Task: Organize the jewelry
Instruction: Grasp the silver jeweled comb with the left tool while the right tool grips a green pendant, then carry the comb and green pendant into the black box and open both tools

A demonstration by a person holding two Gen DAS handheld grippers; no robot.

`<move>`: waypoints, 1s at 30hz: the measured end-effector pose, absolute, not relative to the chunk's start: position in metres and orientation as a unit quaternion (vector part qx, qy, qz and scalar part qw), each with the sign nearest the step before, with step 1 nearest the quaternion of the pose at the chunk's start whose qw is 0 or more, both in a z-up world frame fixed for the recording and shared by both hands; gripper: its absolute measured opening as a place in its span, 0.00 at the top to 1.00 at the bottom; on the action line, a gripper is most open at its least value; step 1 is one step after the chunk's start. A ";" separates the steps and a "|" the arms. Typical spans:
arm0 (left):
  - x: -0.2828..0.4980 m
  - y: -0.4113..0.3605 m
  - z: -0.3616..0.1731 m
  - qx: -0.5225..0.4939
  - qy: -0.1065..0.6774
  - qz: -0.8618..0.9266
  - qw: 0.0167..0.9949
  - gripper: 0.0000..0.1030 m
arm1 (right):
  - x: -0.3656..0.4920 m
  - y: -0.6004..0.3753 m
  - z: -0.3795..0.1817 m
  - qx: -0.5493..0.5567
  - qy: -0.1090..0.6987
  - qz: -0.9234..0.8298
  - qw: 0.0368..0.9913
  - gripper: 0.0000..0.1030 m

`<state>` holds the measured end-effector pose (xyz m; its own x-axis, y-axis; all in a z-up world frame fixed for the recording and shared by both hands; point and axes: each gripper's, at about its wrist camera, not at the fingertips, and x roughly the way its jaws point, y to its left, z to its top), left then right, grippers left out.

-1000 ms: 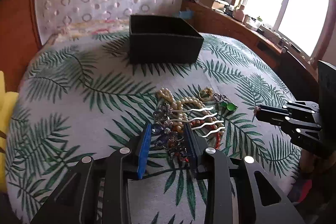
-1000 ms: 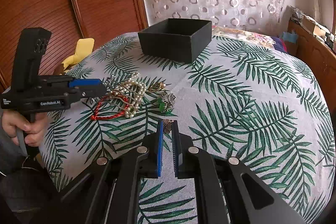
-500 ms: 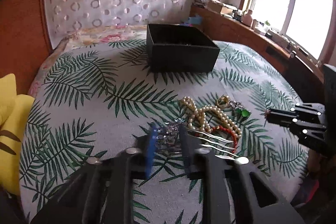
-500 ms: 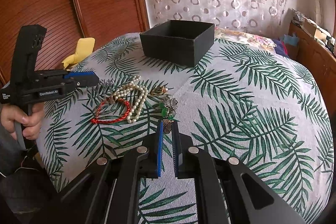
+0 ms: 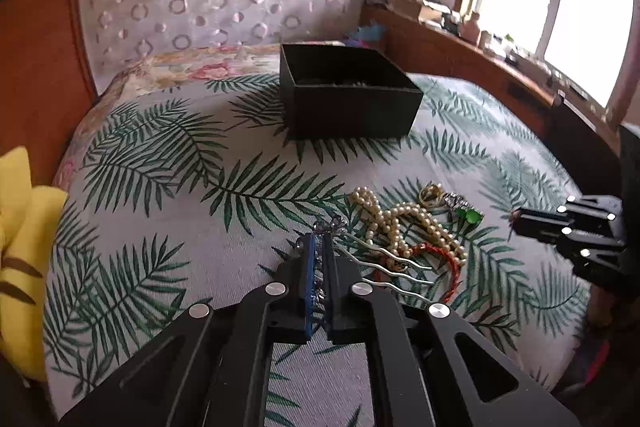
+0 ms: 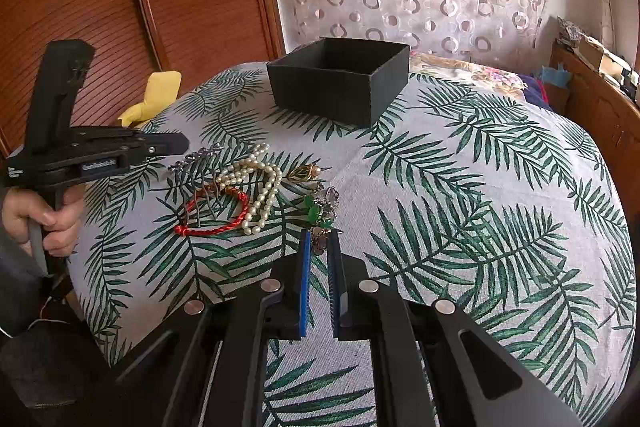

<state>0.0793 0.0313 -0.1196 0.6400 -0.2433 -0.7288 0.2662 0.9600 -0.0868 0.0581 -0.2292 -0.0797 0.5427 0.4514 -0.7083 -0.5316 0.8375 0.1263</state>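
My left gripper (image 5: 319, 247) pinches the hair comb (image 5: 372, 255), prongs trailing right; the black box (image 5: 348, 99) lies straight ahead toward the bed's (image 5: 168, 195) far edge.

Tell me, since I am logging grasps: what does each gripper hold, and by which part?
The left gripper pinches the hair comb by its jeweled top. The right gripper pinches the green-stone earring at its lower end.
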 end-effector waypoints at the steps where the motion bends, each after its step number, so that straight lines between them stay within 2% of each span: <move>1: 0.083 0.030 -0.123 0.020 0.408 -0.140 0.902 0.93 | 0.058 -0.229 -0.080 -0.052 0.387 0.280 0.877 0.91; 3: 0.086 0.028 -0.126 0.024 0.412 -0.146 0.899 0.84 | 0.059 -0.229 -0.080 -0.053 0.387 0.280 0.877 0.91; 4: 0.088 0.027 -0.127 0.031 0.418 -0.143 0.897 0.74 | 0.059 -0.229 -0.080 -0.053 0.387 0.280 0.877 0.91; 5: 0.090 0.026 -0.128 0.035 0.422 -0.142 0.895 0.70 | 0.059 -0.229 -0.080 -0.052 0.387 0.279 0.877 0.91; 9: 0.092 0.027 -0.130 0.027 0.422 -0.151 0.894 0.70 | 0.059 -0.230 -0.080 -0.052 0.387 0.279 0.877 0.91; 10: 0.094 0.029 -0.131 0.023 0.427 -0.148 0.892 0.80 | 0.059 -0.229 -0.080 -0.052 0.387 0.279 0.877 0.91; 19: 0.090 0.033 -0.126 0.023 0.412 -0.142 0.900 0.81 | 0.064 -0.228 -0.074 -0.057 0.384 0.280 0.878 0.91; 30: 0.094 0.039 -0.088 0.015 0.356 -0.126 0.926 0.81 | 0.091 -0.216 -0.053 -0.064 0.362 0.290 0.884 0.91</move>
